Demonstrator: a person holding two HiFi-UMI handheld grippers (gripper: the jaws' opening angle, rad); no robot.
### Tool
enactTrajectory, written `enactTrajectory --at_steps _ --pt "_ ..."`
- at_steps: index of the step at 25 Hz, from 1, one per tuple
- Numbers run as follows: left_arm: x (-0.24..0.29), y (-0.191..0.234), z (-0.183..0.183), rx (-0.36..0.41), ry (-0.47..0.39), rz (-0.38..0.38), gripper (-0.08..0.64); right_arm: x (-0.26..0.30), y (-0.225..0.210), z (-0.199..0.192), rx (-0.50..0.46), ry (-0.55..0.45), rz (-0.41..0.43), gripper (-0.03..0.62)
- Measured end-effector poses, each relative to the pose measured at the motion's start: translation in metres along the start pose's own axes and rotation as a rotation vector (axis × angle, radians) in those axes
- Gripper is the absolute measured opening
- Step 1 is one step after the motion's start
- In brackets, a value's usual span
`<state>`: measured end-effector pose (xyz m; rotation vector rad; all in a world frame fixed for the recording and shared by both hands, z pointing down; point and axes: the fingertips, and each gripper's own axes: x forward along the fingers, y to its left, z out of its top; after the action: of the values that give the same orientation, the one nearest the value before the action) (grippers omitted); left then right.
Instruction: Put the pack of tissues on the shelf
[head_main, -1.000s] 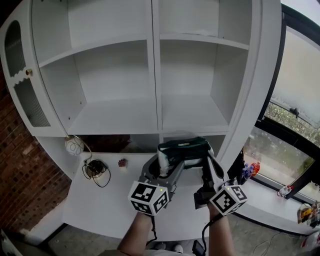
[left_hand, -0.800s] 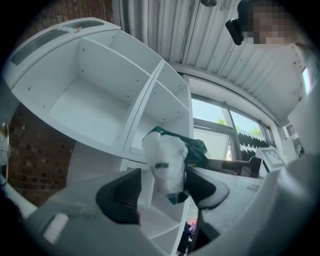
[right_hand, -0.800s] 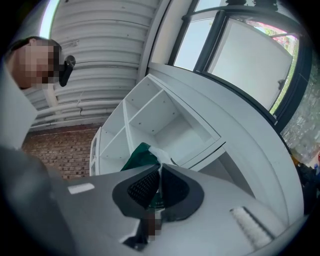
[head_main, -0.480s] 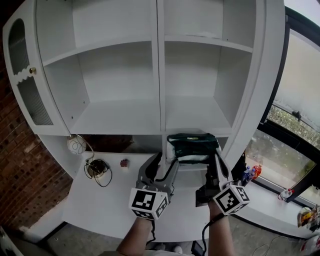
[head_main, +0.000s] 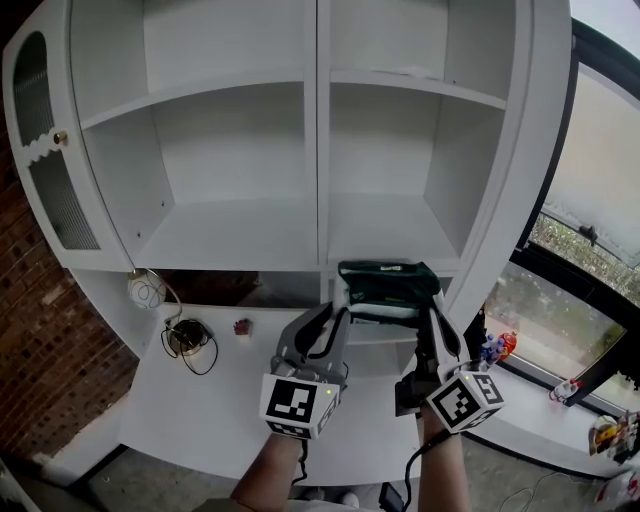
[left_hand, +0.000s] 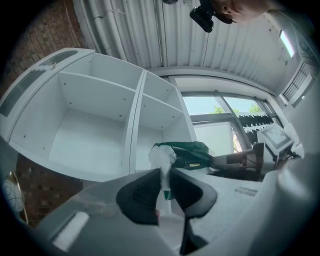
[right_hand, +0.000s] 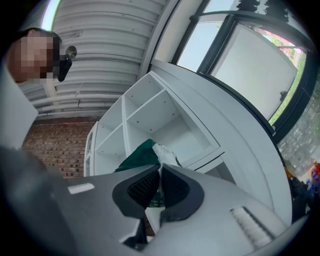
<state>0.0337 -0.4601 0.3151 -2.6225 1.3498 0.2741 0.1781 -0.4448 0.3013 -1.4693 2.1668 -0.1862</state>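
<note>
The pack of tissues, dark green with white crumpled ends, hangs in the air in front of the white shelf unit, just below its lower right compartment. My left gripper has just been closing, and its pads now pinch the pack's white left end. My right gripper is shut on the pack's right end. In the right gripper view the green body shows behind the jaws, with the shelf compartments beyond it.
A coiled cable and plug and a small red thing lie on the white counter under the shelves. The cabinet's door stands open at the left. A brick wall is left, a window right.
The left gripper's jaws stood wide apart beside the pack's left end and have since closed on it. The pack and both grippers have risen slightly toward the shelf.
</note>
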Motion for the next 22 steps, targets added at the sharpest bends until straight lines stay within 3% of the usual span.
enactTrajectory --at_steps 22 --pt "0.039 -0.004 0.045 0.069 -0.050 -0.124 0.069 0.011 0.012 0.050 -0.328 0.004 -0.074 0.003"
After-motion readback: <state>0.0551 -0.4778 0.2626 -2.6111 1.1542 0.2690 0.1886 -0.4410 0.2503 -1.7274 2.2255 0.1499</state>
